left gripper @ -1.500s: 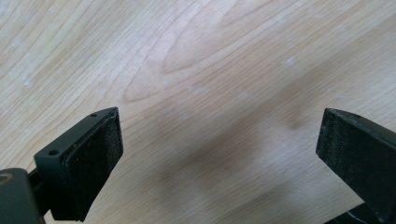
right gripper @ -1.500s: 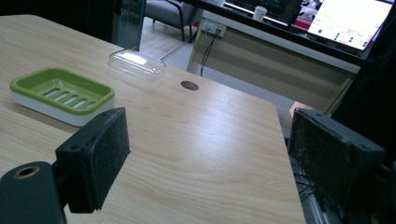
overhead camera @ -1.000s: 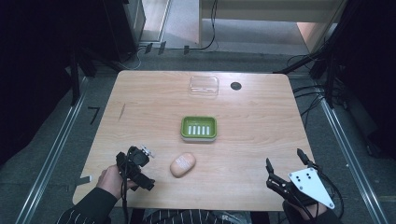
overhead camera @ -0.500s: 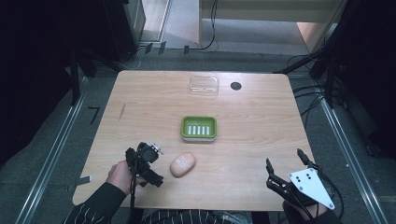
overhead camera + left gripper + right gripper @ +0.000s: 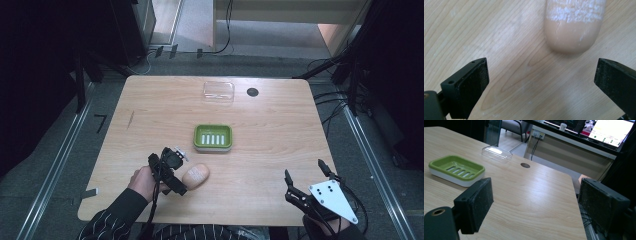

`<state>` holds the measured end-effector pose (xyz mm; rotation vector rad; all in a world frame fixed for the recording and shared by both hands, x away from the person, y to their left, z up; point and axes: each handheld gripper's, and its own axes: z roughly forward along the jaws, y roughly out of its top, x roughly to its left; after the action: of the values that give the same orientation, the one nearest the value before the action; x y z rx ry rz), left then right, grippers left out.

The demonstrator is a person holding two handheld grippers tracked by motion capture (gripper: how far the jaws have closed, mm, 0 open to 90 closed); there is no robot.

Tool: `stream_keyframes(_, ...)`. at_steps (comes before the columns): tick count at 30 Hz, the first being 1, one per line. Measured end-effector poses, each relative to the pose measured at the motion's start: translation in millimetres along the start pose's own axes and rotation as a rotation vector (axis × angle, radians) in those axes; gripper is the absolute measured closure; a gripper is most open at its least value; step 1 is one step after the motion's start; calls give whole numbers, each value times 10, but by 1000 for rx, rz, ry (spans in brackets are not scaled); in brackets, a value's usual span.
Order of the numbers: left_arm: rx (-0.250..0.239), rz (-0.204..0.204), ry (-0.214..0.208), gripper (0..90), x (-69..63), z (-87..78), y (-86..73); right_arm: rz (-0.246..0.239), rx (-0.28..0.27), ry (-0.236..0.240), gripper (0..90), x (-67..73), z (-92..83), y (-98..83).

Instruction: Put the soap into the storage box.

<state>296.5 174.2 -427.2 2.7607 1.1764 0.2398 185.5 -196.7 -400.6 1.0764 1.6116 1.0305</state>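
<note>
A tan oval soap bar lies on the wooden table near its front. My left gripper is just left of it, open, its jaws wide on either side of the bar's near end. In the left gripper view the soap bar lies just ahead of the left gripper, with bare wood between the pads. A green soap dish with a slotted floor sits mid-table, behind the bar. My right gripper hangs open at the front right corner, holding nothing.
A clear plastic lid rests near the far edge, with a dark round hole in the tabletop beside it. From the right gripper view the dish, lid and hole lie ahead to the left.
The left gripper has slid right and a little forward along the table up to the soap bar. The right gripper has stayed where it was.
</note>
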Motion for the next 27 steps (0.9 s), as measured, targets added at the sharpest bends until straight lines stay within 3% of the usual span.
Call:
stream_keyframes(11, 5, 22, -20, 0, -75, 88, 209, -1, 1, 0, 134, 1, 1, 1)
stream_keyframes(18, 1, 46, -69, 0, -121, 164, 324, -1, -1, 0, 134, 2, -1, 1)
stream_keyframes(27, 8, 65, -75, 0, -171, 232, 436, 3, 0, 1, 134, -1, -3, 0)
